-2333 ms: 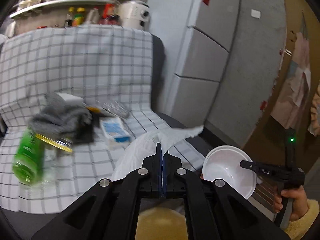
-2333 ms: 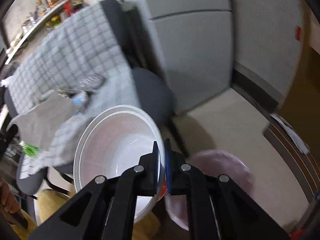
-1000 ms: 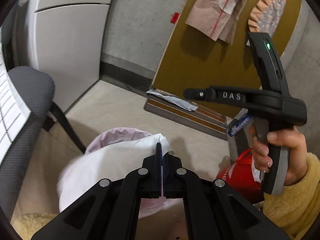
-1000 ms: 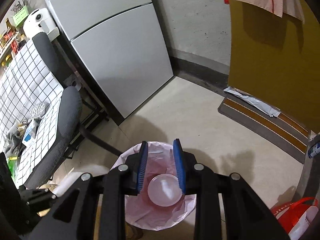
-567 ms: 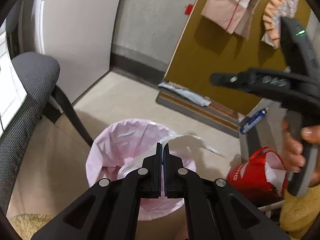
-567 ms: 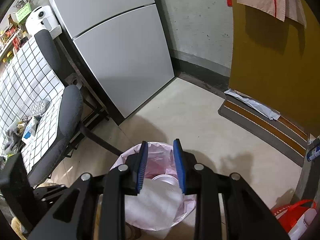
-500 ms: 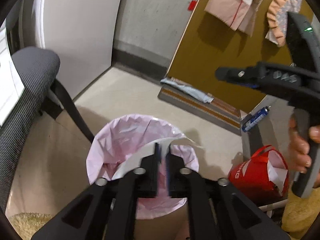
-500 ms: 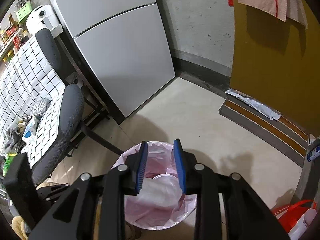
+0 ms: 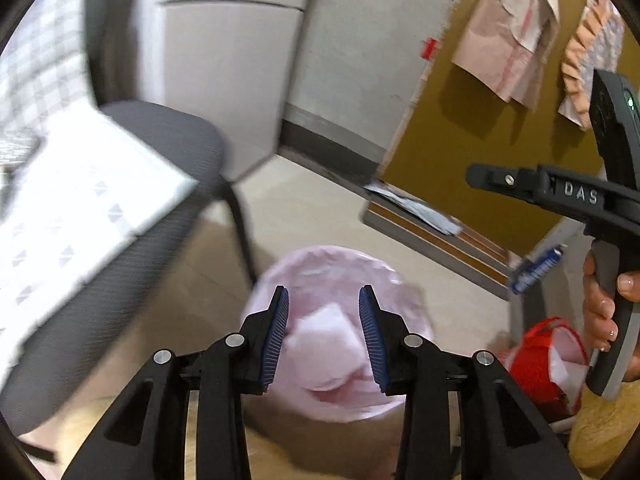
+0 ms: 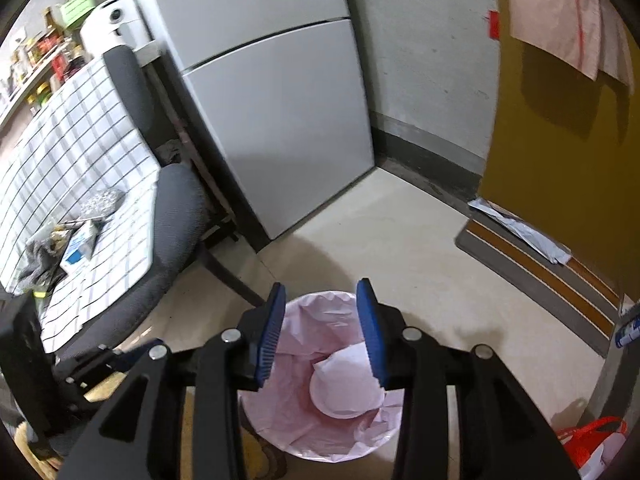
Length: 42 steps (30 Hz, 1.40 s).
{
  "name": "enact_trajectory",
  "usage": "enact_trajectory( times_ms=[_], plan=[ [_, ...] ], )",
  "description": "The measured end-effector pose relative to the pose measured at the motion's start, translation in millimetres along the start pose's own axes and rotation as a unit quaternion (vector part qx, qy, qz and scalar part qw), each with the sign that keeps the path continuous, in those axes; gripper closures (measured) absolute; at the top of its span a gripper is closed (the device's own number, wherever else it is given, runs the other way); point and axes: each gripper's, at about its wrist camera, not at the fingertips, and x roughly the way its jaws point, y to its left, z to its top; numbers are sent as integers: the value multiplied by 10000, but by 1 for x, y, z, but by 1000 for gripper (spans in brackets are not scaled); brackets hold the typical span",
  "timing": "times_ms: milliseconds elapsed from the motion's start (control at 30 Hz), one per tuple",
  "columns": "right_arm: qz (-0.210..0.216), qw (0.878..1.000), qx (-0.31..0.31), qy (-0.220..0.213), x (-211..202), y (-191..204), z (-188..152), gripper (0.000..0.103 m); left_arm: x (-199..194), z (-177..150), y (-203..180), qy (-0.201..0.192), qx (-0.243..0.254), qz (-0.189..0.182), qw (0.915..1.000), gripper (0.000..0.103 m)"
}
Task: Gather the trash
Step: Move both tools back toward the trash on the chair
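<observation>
A bin with a pink liner (image 10: pixel 320 432) stands on the floor below both grippers; it also shows in the left wrist view (image 9: pixel 400 300). Inside lie a white bowl (image 10: pixel 340 404) and a white paper sheet (image 10: pixel 352 364), the sheet also visible in the left wrist view (image 9: pixel 324 336). My left gripper (image 9: pixel 323 334) is open and empty above the bin. My right gripper (image 10: pixel 322 330) is open and empty above the bin. More trash lies on the checked cloth of the chair: a blue-white packet (image 10: pixel 78 254) and a grey rag (image 10: pixel 36 258).
A grey office chair (image 10: pixel 176 216) stands left of the bin, a grey fridge (image 10: pixel 272 120) behind it. A red bag (image 9: pixel 540 364) sits right of the bin. A doormat with papers (image 10: pixel 536 256) lies by the yellow door.
My left gripper opened and let the white paper drop into the bin, then swung left. The right gripper stayed open above the bin.
</observation>
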Motion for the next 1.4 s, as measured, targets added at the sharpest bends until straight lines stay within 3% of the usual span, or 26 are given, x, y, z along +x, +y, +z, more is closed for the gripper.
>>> enact_trajectory(
  times_ms=[200, 400, 467, 700, 833, 1000, 1133, 1400],
  plan=[
    [619, 9972, -403, -68, 2, 47, 2, 66, -56, -8, 41, -376, -520, 765, 9950, 64],
    [1319, 9862, -1002, 16, 6, 116, 4, 66, -114, -28, 84, -737, -1118, 1508, 9795, 64],
    [1534, 9801, -1260, 94, 10, 145, 5, 59, -130, -35, 95, -796, -1289, 1688, 9739, 63],
    [1945, 9579, -2108, 139, 17, 236, 4, 48, -187, -61, 155, -1023, -2037, 2519, 9405, 60],
    [2134, 9462, -2426, 160, 24, 279, 7, 42, -215, -74, 182, -1120, -2414, 2957, 9175, 45],
    [2256, 9369, -2662, 235, 40, 318, 13, 36, -243, -80, 214, -1188, -2738, 3248, 8974, 45],
    [2238, 9347, -2740, 347, 59, 339, 18, 34, -248, -75, 238, -1200, -2830, 3268, 8937, 45],
    [2248, 9386, -2575, 461, 81, 345, 30, 33, -208, -32, 284, -903, -2601, 3201, 9065, 45]
  ],
)
